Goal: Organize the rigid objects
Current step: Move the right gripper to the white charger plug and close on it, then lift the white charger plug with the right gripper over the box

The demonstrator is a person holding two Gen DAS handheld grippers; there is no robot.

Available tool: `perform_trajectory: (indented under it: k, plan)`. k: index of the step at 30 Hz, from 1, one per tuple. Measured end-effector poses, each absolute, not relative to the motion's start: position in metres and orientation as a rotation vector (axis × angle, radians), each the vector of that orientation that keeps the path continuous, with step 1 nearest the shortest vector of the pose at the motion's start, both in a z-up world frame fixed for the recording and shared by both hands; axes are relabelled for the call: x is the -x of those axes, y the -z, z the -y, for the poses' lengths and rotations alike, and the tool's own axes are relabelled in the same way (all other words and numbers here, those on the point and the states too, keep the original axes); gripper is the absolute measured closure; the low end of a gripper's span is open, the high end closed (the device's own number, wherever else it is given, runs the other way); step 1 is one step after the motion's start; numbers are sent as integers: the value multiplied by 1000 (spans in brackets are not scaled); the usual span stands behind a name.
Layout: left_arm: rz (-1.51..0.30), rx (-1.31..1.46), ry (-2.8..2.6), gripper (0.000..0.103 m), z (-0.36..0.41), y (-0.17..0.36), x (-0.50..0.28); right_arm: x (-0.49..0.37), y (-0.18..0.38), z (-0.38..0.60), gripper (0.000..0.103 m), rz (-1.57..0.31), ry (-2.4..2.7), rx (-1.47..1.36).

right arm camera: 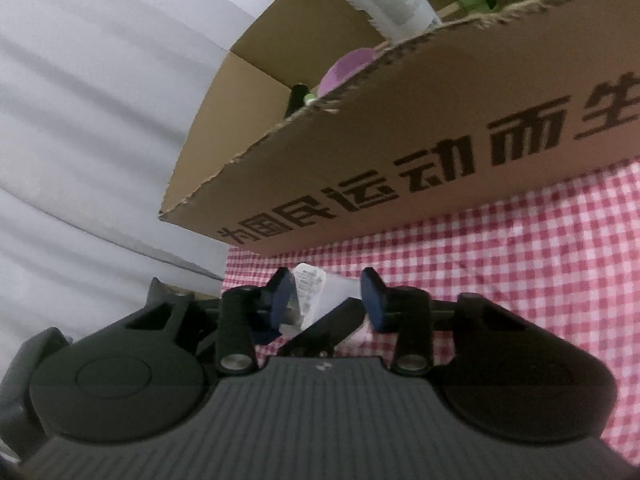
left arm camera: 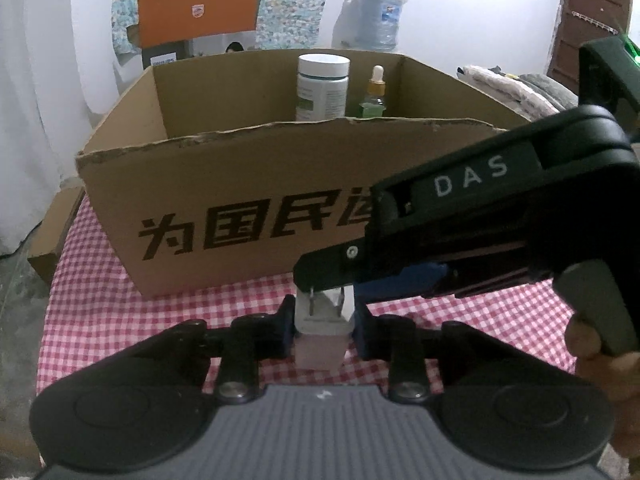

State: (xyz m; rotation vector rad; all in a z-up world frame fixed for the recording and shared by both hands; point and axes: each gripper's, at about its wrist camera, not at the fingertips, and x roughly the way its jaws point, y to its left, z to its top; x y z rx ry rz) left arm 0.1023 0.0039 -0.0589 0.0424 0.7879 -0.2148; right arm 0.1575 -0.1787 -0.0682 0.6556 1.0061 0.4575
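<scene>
A white plug adapter (left arm camera: 323,322) with two metal prongs stands between the fingers of my left gripper (left arm camera: 322,330), which is shut on it just above the checked cloth. My right gripper (left arm camera: 332,280) reaches in from the right, its fingers around the adapter's top. In the right wrist view the adapter (right arm camera: 320,294) sits between the blue pads of the right gripper (right arm camera: 326,300), which stand open with a gap on the right side. An open cardboard box (left arm camera: 224,184) stands behind, holding a white jar (left arm camera: 322,86) and a dropper bottle (left arm camera: 376,90).
The red-and-white checked cloth (left arm camera: 88,292) covers the table. The right wrist view shows the box wall (right arm camera: 400,160), a purple object (right arm camera: 348,68) and a dark bottle (right arm camera: 297,100) inside it. White curtains hang at the left. A water jug (left arm camera: 380,20) stands far back.
</scene>
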Motion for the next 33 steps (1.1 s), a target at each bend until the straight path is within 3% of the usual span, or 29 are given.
perform_trajectory:
  k: [33]
  plan:
    - [-841, -65, 236, 75, 31, 64, -103, -138, 72, 217, 67, -984, -396, -735]
